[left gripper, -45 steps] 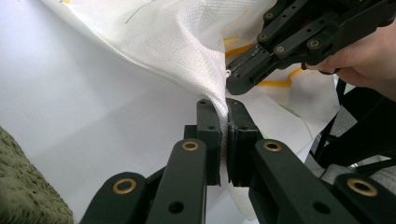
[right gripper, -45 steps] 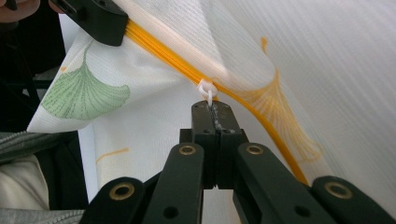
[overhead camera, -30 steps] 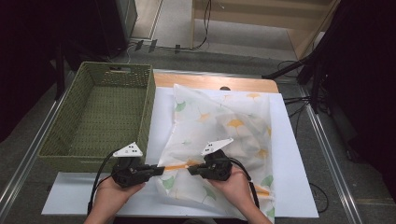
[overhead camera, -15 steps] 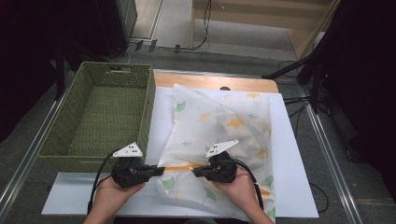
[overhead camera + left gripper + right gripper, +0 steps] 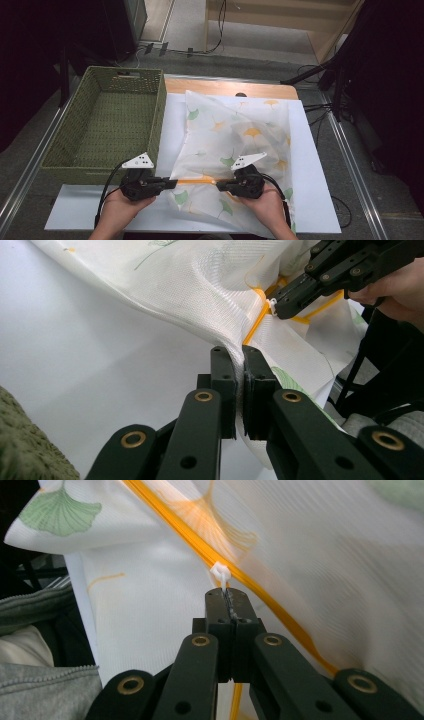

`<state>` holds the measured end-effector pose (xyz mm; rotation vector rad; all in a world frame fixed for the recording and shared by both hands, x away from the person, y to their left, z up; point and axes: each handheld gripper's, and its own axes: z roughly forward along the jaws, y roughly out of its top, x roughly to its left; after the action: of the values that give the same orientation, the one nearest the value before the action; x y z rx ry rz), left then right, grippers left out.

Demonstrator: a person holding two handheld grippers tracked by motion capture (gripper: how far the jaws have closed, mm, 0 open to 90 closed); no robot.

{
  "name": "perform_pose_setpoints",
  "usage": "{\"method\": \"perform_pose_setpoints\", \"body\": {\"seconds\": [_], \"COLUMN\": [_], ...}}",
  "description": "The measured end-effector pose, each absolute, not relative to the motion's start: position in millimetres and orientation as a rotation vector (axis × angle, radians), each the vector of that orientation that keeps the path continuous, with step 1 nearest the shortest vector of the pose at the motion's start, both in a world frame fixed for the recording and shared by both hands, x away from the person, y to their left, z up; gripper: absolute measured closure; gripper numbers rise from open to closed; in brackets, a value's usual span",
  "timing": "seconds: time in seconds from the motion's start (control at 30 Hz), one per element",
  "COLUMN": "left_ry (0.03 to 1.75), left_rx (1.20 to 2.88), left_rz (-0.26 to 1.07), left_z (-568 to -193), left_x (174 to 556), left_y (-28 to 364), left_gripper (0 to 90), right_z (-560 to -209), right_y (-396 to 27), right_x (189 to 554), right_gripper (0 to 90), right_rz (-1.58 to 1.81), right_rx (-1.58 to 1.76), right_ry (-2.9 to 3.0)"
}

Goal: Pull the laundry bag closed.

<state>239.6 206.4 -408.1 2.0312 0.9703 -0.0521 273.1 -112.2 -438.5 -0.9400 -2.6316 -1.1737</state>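
High view: the white mesh bag [image 5: 235,150] printed with ginkgo leaves lies on the white sheet [image 5: 310,165] in the centre and lower centre of the frame, with the green woven basket [image 5: 65,145] to its left, empty. Your left gripper [image 5: 170,183] sits at the bag's lower-left edge; its jaws are clamped on the fabric at the end of the orange zipper [image 5: 200,181]. In the left gripper view the mesh is pinched flat between the black pads, so you have an anchor. Your right gripper [image 5: 220,186] is in the lower centre; the right gripper view shows its jaws [image 5: 226,600] pressed together on the small white zipper pull [image 5: 220,573], held by its thin tab. Judgement: the step in hand is running the slider along the zipper. Keep the left grip fixed and the fabric taut between both grippers, and draw the pull along the line of the orange tape rather than lifting it, since the tab is narrow and could slip out. Materials: the bag is fine ribbed mesh, semi-translucent, soft and prone to bunching; the zipper tape is smooth and straight; the basket is coarse, stiff weave.
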Motion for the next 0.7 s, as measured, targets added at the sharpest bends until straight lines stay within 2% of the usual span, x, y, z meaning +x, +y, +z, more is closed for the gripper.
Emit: {"method": "perform_pose_setpoints", "body": {"seconds": [0.7], "left_ry": [0.939], "left_rx": [2.052], "left_rz": [-0.077], "left_z": [-409.3], "left_x": [242.9], "left_y": [205.6], "left_gripper": [86.4], "right_z": [-439.4], "right_y": [-124.6], "right_x": [269.7], "right_gripper": [90.0], "right_rz": [-1.189], "right_rx": [-1.0], "right_ry": [-2.602]}}
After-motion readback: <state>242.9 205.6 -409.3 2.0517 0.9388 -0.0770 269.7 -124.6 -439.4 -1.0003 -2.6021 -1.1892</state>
